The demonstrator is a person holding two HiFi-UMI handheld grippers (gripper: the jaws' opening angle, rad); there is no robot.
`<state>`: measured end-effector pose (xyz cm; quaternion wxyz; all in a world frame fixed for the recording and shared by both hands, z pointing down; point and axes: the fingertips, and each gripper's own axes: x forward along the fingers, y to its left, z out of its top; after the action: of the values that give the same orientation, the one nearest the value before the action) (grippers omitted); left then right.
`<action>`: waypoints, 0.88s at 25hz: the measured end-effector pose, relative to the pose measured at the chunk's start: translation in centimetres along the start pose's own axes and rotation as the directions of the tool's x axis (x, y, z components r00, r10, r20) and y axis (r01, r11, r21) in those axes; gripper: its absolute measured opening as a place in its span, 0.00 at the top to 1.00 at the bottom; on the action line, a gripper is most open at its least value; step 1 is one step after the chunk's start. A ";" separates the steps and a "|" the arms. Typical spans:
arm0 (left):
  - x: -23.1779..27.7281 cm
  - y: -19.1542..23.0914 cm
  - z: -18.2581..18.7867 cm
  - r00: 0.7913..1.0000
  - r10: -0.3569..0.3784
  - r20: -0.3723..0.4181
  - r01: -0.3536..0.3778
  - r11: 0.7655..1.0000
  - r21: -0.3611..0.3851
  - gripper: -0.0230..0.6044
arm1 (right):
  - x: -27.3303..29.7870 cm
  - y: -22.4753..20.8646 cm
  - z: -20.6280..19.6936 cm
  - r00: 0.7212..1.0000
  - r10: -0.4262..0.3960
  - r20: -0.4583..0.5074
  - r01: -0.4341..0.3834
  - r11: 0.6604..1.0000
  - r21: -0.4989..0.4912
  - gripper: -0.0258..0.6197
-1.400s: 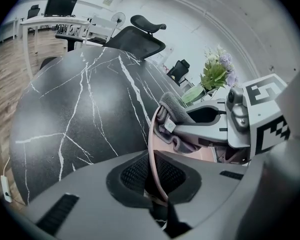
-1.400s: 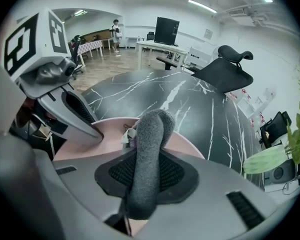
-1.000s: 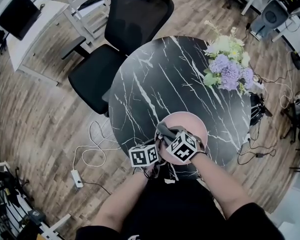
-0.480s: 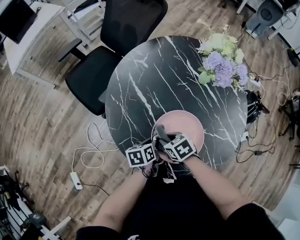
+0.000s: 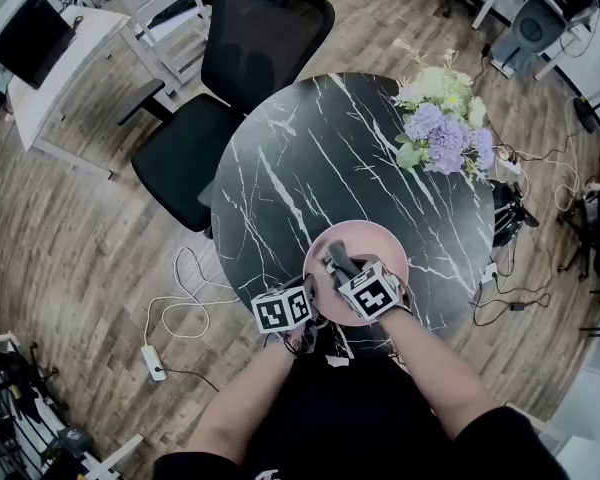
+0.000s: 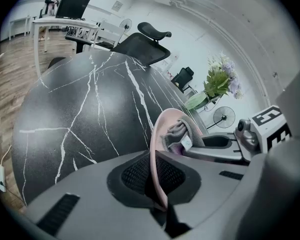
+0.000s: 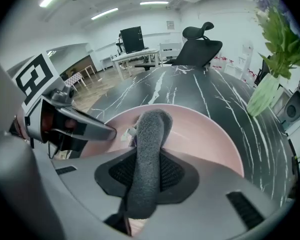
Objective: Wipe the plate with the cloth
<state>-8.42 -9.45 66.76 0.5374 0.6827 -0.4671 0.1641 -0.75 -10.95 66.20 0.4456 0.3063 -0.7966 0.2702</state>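
1. Pink plate (image 5: 378,240): lies flat on the black marble table (image 5: 310,158), at the edge nearest the person. Shows partly hidden under both grippers in the head view.
2. Left gripper (image 5: 314,293): bites the plate at its near-left rim. Holds the thin pink rim (image 6: 157,134) edge-on between jaws closed almost fully, pads pressed on both faces (image 6: 152,176). Reaches in from the table's near edge.
3. Right gripper (image 5: 342,268): clamps a grey cloth (image 5: 337,259) between narrow jaws (image 7: 145,179). Hangs over the plate's inner surface (image 7: 205,134) and points steeply down at it.
4. Cloth (image 7: 149,144): runs up through the right jaws as a thick, fuzzy roll and sticks out well past the tips. Bends over at the far end towards the plate's middle. Appears bunched against the plate in the left gripper view (image 6: 177,133), with a small white tag showing below it. Contact with the plate surface: likely, not certain.
5. Both grippers: sit just beside each other, marker cubes side by side over the table's near edge. Appear in each other's view, the right one at the right of the left gripper view (image 6: 250,134), the left one at the left of the right gripper view (image 7: 45,104).
6. Flowers (image 5: 445,123): stand on the table's far right side, well apart from the plate.
7. Chair (image 5: 250,58): stands against the table's far left side, black, facing it.
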 end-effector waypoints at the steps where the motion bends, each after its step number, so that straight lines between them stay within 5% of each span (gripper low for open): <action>1: 0.0 0.0 0.0 1.000 -0.001 -0.001 0.001 1.000 0.000 0.91 | -0.2 -0.7 -0.2 1.000 -0.018 -0.001 0.018 1.000 0.003 0.79; 10: -0.1 0.0 0.0 1.000 -0.002 -0.001 0.002 1.000 0.002 0.92 | -1.8 -5.8 -1.2 0.979 -0.199 -0.031 0.197 0.978 -0.064 0.79; 22: 0.0 0.0 0.0 1.000 0.002 -0.006 -0.002 1.000 0.007 0.92 | -2.4 -9.3 -1.8 0.910 -0.412 -0.043 0.375 0.863 -0.339 0.79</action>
<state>-8.45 -9.42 66.78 0.5362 0.6837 -0.4655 0.1683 8.01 -15.29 66.34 0.5800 0.3696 -0.7238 0.0564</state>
